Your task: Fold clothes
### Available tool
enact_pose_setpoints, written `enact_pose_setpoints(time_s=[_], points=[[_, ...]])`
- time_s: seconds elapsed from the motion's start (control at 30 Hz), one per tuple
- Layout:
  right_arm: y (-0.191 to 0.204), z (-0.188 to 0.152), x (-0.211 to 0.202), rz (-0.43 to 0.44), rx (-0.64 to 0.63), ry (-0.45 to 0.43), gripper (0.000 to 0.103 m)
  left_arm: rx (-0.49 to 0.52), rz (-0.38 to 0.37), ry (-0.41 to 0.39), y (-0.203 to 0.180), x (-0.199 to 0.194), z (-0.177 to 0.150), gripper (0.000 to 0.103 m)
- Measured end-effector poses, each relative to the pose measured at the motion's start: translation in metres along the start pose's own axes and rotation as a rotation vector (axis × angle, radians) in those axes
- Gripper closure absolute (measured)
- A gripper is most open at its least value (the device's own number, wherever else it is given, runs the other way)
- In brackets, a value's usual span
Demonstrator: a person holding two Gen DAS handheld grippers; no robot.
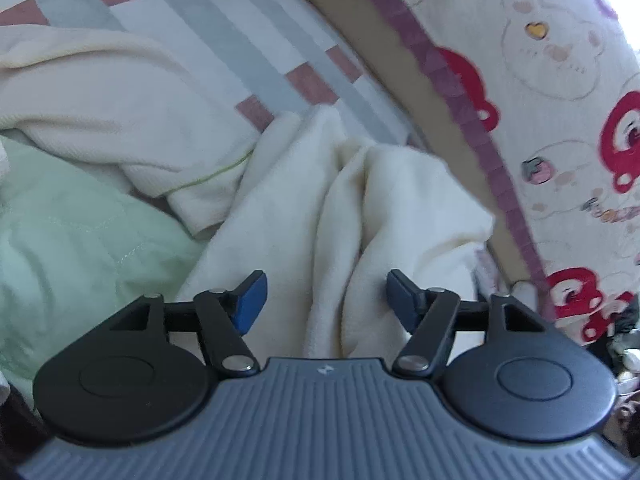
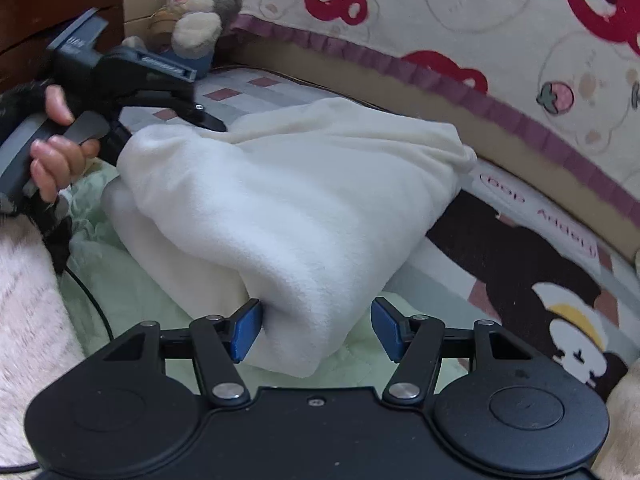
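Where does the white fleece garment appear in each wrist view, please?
Left wrist view: white fleece garment at centre, bunched in folds directly ahead of the open left gripper.
Right wrist view: white fleece garment at centre, a rolled bundle.
Shared landmark: the bear-print cushion behind it.

A bed [image 2: 248,92] with a checked sheet of grey, white and dusty pink carries the laundry. On it lie a bundled cream fleece [image 2: 280,208], a pale green quilted cloth [image 1: 68,232] to the left, and a black cartoon-print fabric [image 2: 520,264] at the right.
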State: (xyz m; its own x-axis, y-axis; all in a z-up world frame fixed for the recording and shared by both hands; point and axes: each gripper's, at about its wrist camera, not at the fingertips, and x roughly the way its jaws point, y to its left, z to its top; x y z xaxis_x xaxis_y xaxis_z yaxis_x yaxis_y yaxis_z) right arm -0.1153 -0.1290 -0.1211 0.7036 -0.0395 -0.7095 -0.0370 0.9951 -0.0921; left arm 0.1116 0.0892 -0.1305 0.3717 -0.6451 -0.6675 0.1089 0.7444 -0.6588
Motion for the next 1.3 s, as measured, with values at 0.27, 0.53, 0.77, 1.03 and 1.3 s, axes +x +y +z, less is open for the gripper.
enact_pose_setpoints(time_s=[0.27, 0.53, 0.77, 1.03, 1.3], points=[[-0.012, -0.005, 0.025, 0.061, 0.156, 0.067, 0.036, -0.105, -0.192, 0.055, 0.004, 0.007, -0.004, 0.033], [-0.019, 0.006, 0.021, 0.048, 0.247, -0.041, 0.036, 0.027, -0.063, 0.082, -0.015, 0.02, -0.014, 0.025], [-0.016, -0.003, 0.031, 0.0, 0.189, -0.044, 0.036, 0.299, -0.128, -0.021, -0.051, 0.007, -0.024, 0.083], [0.01, -0.001, 0.018, -0.008, -0.004, -0.122, 0.036, 0.333, -0.067, -0.289, -0.047, -0.048, -0.007, 0.084], [0.026, -0.011, 0.027, 0.023, -0.089, -0.072, 0.064, 0.266, 0.152, -0.165, -0.016, -0.022, -0.003, 0.083]])
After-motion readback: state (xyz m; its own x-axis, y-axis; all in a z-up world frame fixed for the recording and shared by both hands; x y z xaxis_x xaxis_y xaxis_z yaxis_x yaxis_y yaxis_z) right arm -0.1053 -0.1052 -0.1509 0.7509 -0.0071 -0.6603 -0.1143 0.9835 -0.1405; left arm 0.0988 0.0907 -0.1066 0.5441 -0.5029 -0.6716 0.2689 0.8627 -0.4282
